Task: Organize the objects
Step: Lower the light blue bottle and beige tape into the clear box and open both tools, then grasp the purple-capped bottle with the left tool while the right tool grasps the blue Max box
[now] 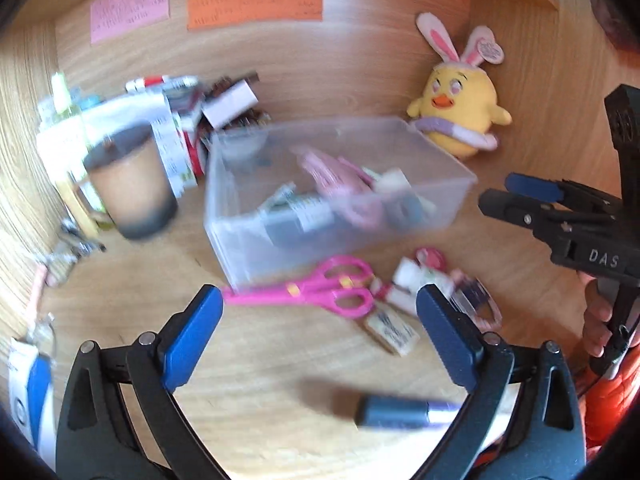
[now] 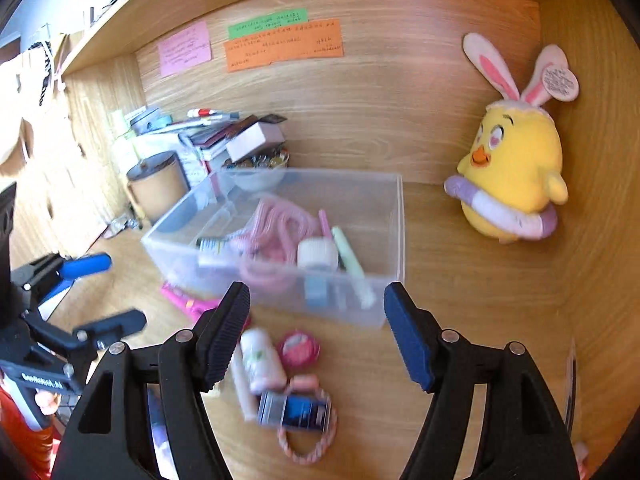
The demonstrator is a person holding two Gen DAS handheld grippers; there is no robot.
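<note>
A clear plastic box holds several small items in the middle of the wooden desk. Pink scissors lie in front of it. A dark marker lies near my left gripper, which is open and empty above the desk. My right gripper is open and empty above a small white bottle, a round pink tin, a blue pack and a pink hair tie. The right gripper also shows in the left wrist view, and the left gripper in the right wrist view.
A yellow chick plush stands at the back right. A brown cup and a pile of boxes and papers stand at the back left. Coloured notes hang on the back wall.
</note>
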